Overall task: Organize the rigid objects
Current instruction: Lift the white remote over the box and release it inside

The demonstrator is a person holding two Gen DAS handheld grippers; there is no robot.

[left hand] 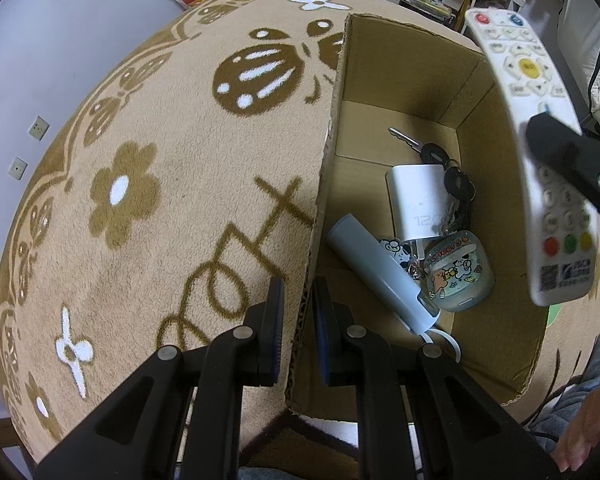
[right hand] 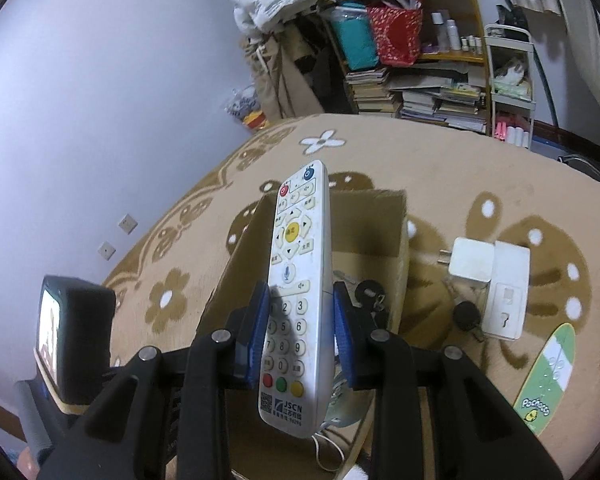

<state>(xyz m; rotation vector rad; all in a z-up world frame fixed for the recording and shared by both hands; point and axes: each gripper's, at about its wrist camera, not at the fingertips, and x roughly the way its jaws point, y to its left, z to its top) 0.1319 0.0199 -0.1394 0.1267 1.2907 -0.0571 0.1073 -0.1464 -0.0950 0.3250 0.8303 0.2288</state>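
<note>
An open cardboard box [left hand: 392, 64] stands on the beige patterned rug [left hand: 148, 152]. Inside lie a white charger [left hand: 418, 202], keys [left hand: 440, 156], a pale blue tube [left hand: 374, 272] and a cartoon-print earbud case [left hand: 458, 272]. My left gripper [left hand: 298, 326] is shut on the box's left wall [left hand: 328, 160]. My right gripper [right hand: 300, 336] is shut on a white remote control [right hand: 296, 292] and holds it above the box [right hand: 384, 224]; the remote also shows in the left wrist view [left hand: 540, 152].
On the rug right of the box lie a white plug adapter [right hand: 472, 260], a white flat box [right hand: 506, 296], a black key fob [right hand: 466, 316] and a green Pochacco sticker [right hand: 548, 380]. Cluttered bookshelves [right hand: 420, 60] stand behind. A small screen [right hand: 50, 332] is at left.
</note>
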